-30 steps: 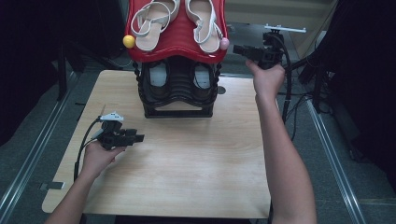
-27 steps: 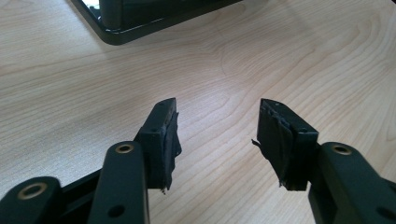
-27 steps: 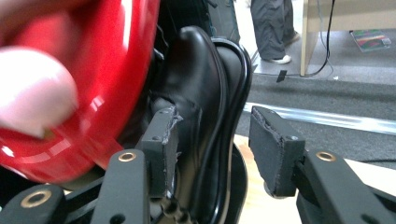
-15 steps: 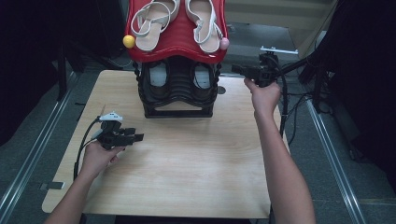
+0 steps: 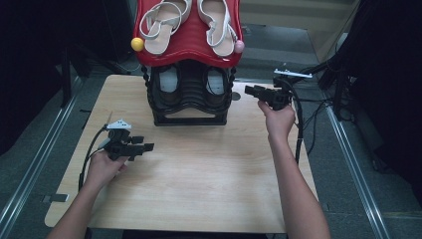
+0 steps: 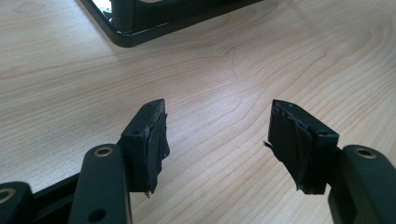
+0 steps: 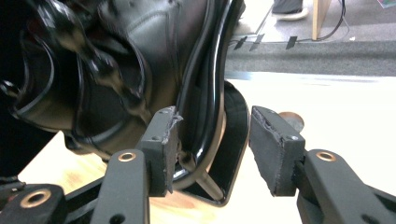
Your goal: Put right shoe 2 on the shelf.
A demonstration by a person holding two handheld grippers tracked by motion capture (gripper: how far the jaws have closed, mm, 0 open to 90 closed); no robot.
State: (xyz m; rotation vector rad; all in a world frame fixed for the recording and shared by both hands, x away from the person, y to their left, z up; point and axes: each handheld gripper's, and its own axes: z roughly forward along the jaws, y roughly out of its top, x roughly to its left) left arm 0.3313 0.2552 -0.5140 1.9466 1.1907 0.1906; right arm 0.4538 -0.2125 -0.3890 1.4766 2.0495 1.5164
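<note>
A shoe rack with a black frame (image 5: 189, 119) and a red top shelf (image 5: 189, 50) stands at the back of the wooden table (image 5: 199, 189). Two white sandals (image 5: 160, 25) lie on the red shelf, and black shoes (image 5: 169, 82) sit on the shelf below. My left gripper (image 5: 148, 147) rests low over the table's left side. Its jaws have just been opening and stand open (image 6: 219, 135) with nothing between them. My right gripper (image 5: 249, 90) points at the rack's right side and is open (image 7: 215, 135). The rack's black side bar (image 7: 236, 121) lies just beyond its jaws, beside a black shoe (image 7: 140, 46).
A yellow ball (image 5: 137, 44) and a pink ball (image 5: 239, 46) hang at the red shelf's front corners. The rack's base corner (image 6: 140, 35) lies ahead of the left jaws. Cables (image 5: 313, 114) trail off the table's right edge. Metal rails run along both sides on the floor.
My right hand has come down from the height of the red shelf to beside the rack's lower shelf. The left hand has stayed in place.
</note>
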